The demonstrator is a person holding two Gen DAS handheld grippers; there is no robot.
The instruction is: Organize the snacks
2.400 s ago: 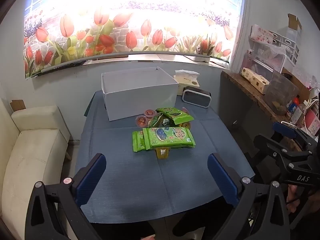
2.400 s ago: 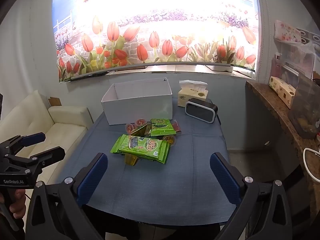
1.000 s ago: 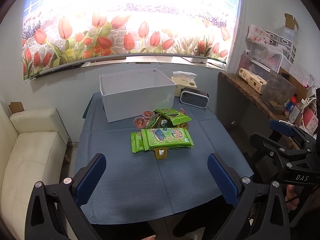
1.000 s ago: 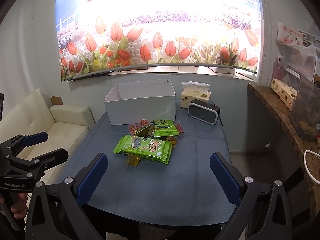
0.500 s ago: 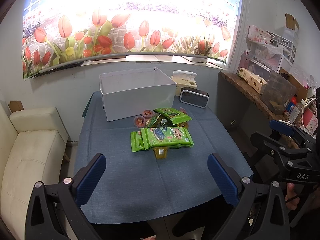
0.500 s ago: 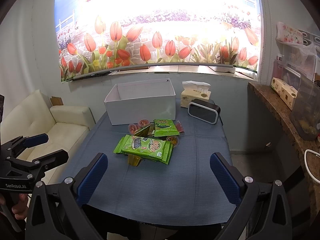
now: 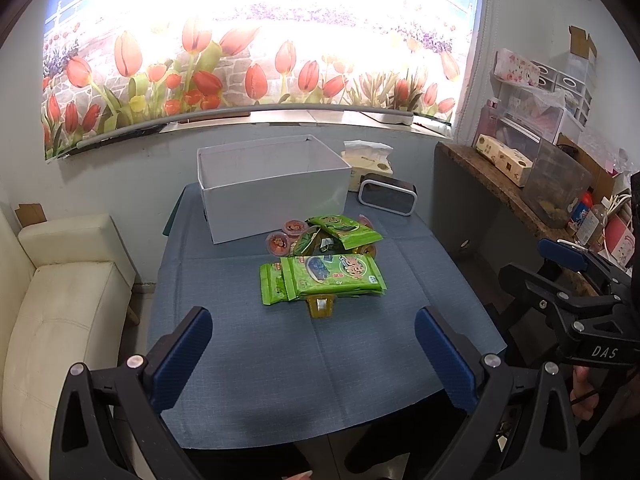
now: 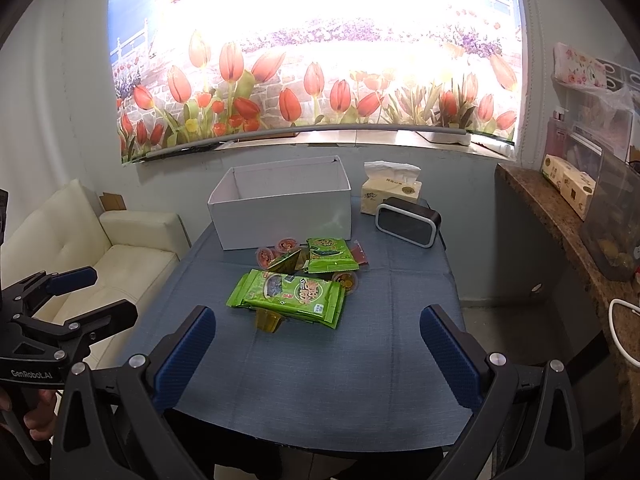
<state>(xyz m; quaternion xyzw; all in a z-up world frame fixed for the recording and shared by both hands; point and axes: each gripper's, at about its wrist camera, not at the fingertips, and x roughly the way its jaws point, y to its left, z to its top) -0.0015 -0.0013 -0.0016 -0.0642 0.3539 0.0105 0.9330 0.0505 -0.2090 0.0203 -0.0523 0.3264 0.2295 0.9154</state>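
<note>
Two hand-held tools at the near edge of a bench covered in blue-grey cloth point(image 7: 256, 368), before any snack is taken up. The left tool point(image 7: 312, 356) and the right tool point(image 8: 318, 354) both stand with blue-padded jaws spread wide and nothing between them; each is also visible at the margin of the other's view.

The snacks lie in one heap at mid-bench, well apart from both tools and straight ahead of them. Foremost is a stack of flat green foil snack packets point(image 7: 332, 274), its long axis running across the bench, roughly side to side as the tools face it, so the short width is what the jaws would have to span. A small amber jelly cup point(image 7: 319, 306) lies tipped at the stack's near edge, partly under it. Behind are a smaller green packet point(image 7: 344, 230), red-lidded round jelly cups point(image 7: 278, 242) and further pieces too overlapped to tell apart.

The open white rectangular cardboard box point(image 7: 276, 196) stands just beyond the heap, apparently empty, the likely destination. Neither hand is clearly nearer; the stack sits slightly left of centre in the right tool's view
</note>
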